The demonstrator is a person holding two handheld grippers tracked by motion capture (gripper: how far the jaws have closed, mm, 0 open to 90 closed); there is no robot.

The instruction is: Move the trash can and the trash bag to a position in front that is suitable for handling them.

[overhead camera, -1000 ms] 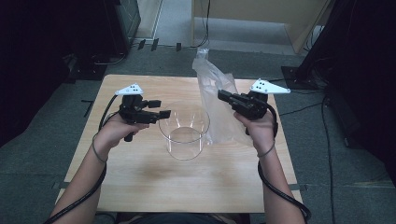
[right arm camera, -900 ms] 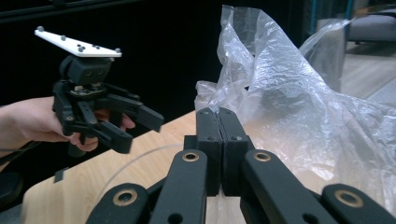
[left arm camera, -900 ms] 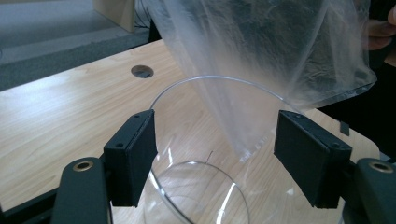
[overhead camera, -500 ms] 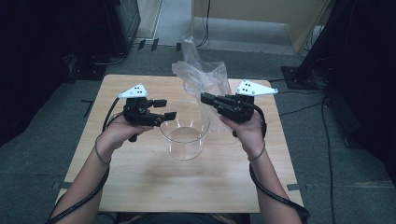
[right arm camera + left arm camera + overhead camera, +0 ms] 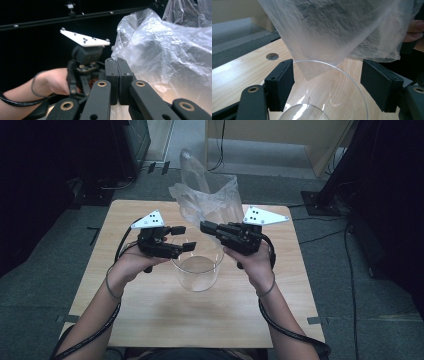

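Right gripper [image 5: 204,226]: you hold it above the middle of the table, toward the far edge, with its jaws clamped tight on a fold of the bag [image 5: 207,197]. In the right gripper view the two pads sit flush together, and the plastic [image 5: 170,57] billows up and to the right of them.
Left gripper [image 5: 183,238]: your jaws stand wide apart and grip nothing. In the left gripper view they straddle the near rim of the bowl [image 5: 329,92], one pad outside the glass at the left and one at the right; whether either pad touches the rim you cannot tell.
Bag: clear, crumpled plastic, lifted off the table, hanging from your right gripper. Its lower corner [image 5: 312,72] dips just inside the bowl's mouth, seen through the glass in the left gripper view. Its top rises past the far edge of the table in the high view.
Bowl [image 5: 197,270]: clear glass, upright, at the middle of the table, between your two hands, and open at the top.
Table [image 5: 150,320]: pale wood, with a round hole [image 5: 272,56] near the left edge of the left gripper view.
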